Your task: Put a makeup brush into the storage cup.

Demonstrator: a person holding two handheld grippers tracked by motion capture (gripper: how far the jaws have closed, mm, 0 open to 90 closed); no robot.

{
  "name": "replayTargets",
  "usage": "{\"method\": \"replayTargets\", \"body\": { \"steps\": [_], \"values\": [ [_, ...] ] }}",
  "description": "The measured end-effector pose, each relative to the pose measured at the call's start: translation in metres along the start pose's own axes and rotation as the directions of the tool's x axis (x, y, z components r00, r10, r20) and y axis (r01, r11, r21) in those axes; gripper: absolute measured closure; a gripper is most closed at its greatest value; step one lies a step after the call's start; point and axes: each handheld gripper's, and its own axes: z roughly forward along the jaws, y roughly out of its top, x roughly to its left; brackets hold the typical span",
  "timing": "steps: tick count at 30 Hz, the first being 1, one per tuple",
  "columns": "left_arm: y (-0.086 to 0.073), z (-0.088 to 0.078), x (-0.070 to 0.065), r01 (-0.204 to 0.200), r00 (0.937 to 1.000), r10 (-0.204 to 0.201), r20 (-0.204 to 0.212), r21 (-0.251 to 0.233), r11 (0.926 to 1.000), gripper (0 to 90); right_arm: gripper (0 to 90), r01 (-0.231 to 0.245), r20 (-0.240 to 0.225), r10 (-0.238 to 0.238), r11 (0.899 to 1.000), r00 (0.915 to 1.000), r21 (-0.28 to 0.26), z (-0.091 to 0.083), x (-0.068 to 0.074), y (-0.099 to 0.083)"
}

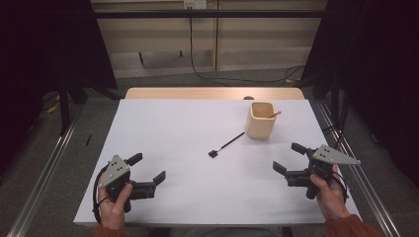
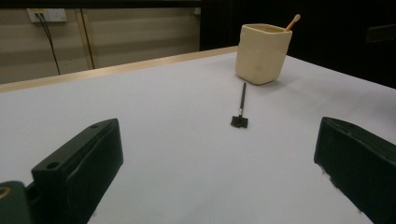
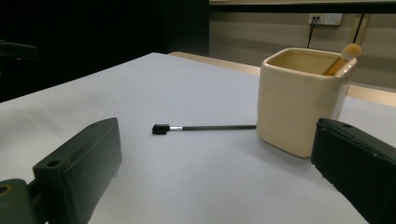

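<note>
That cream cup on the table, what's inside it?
A thin wooden stick with a rounded tip leans in the cream cup, poking above its rim at one corner. The cup's walls hide the stick's lower end and the bottom of the cup.

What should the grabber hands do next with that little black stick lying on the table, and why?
Probably the right gripper should reach toward the thin black brush lying flat on the white table. Both grippers are open and empty, and the brush lies beside the cream square cup, which already holds a wooden-handled stick.
</note>
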Motion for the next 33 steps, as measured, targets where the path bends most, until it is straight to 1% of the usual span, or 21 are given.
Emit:
{"method": "replayTargets", "body": {
  "steps": [4, 7, 11, 15, 18, 20, 22, 24, 28, 33],
  "values": [
    [-0.001, -0.002, 0.002, 0.004, 0.9999, -0.004, -0.009, -0.002, 1.0, 1.3, 1.2, 0.014, -0.019, -0.014, 1.0, 0.9997, -0.001, 0.011, 0.0, 0.007],
    [-0.001, -0.003, 0.002, 0.003, 1.0, -0.003, -0.007, -0.003, 1.0, 1.3, 0.8, 0.021, -0.039, -0.021, 1.0, 0.999, 0.006, 0.021, 0.0, 0.012],
    [-0.001, -0.004, 0.003, 0.0, 0.9999, 0.0, -0.013, 0.002, 1.0, 1.3, 0.5, 0.031, -0.069, -0.03, 0.999, 0.9972, 0.014, 0.034, 0.001, 0.019],
    [-0.002, -0.005, 0.004, 0.003, 0.9998, -0.003, -0.019, -0.001, 1.0, 1.3, 0.5, 0.041, -0.089, -0.04, 0.999, 0.9953, 0.017, 0.048, 0.004, 0.025],
    [-0.003, -0.006, 0.005, 0.0, 0.9998, 0.0, -0.018, -0.002, 1.0, 1.3, 0.5, 0.063, -0.11, -0.06, 0.997, 0.9922, 0.032, 0.059, 0.007, 0.029],
    [-0.003, -0.006, 0.005, 0.004, 0.9999, -0.004, -0.017, -0.003, 1.0, 1.3, 0.6, 0.068, -0.128, -0.063, 0.997, 0.9898, 0.031, 0.065, 0.01, 0.033],
    [-0.003, -0.007, 0.005, 0.002, 0.9998, -0.003, -0.018, -0.002, 1.0, 1.3, 0.6, 0.068, -0.134, -0.064, 0.997, 0.9889, 0.023, 0.071, 0.012, 0.035],
    [-0.003, -0.008, 0.005, 0.0, 0.9999, 0.0, -0.016, -0.002, 1.0, 1.2, 0.6, 0.064, -0.16, -0.059, 0.997, 0.9854, 0.032, 0.076, 0.012, 0.037],
    [-0.004, -0.008, 0.006, 0.001, 0.9999, -0.002, -0.013, -0.004, 1.0, 1.2, 0.6, 0.073, -0.174, -0.065, 0.997, 0.9826, 0.039, 0.086, 0.014, 0.041],
    [-0.005, -0.009, 0.006, -0.003, 0.9999, 0.003, -0.012, -0.002, 1.0, 1.2, 1.3, 0.077, -0.182, -0.068, 0.996, 0.9809, 0.043, 0.097, 0.012, 0.044]
  ]
}}
